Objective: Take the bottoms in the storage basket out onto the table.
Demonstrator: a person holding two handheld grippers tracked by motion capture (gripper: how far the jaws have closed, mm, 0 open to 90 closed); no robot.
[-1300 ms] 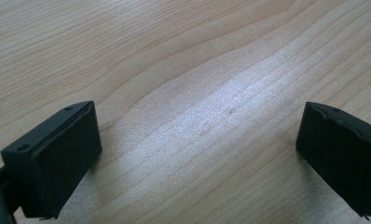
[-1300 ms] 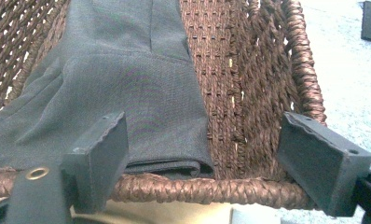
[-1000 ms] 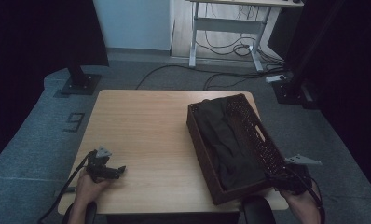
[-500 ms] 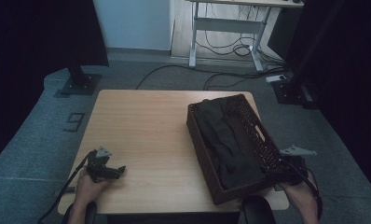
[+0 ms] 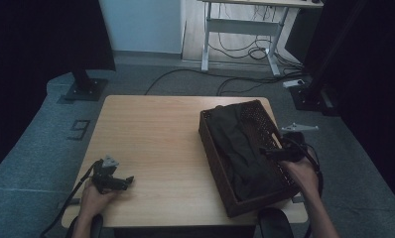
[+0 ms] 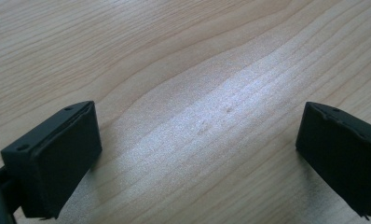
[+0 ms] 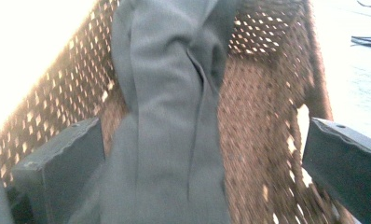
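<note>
The right gripper [image 5: 272,152] hangs over the right-hand side of the woven basket [image 5: 213,148], jaws spread wide after just opening, and nothing sits pinched between them. Along its own view the two black pads stand well apart, and the dark cloth [image 7: 169,121] runs straight ahead between them without touching either. That cloth is the piece in play: it lies inside the basket, bunched and folded, its long axis running with the basket's length, from the near end by the person up toward the far end. From the right gripper the cloth [image 5: 237,148] lies just to the left and below, close at hand, so the next grab looks like a short dip inward and down across the basket's right wall. Over on the other side, the left gripper [image 5: 127,180] rests low on the bare wooden table [image 5: 156,129] near its front edge, jaws also spread with only wood grain between them, well apart from the basket. The right hand is plainly the nearer one for any move on the cloth.
</note>
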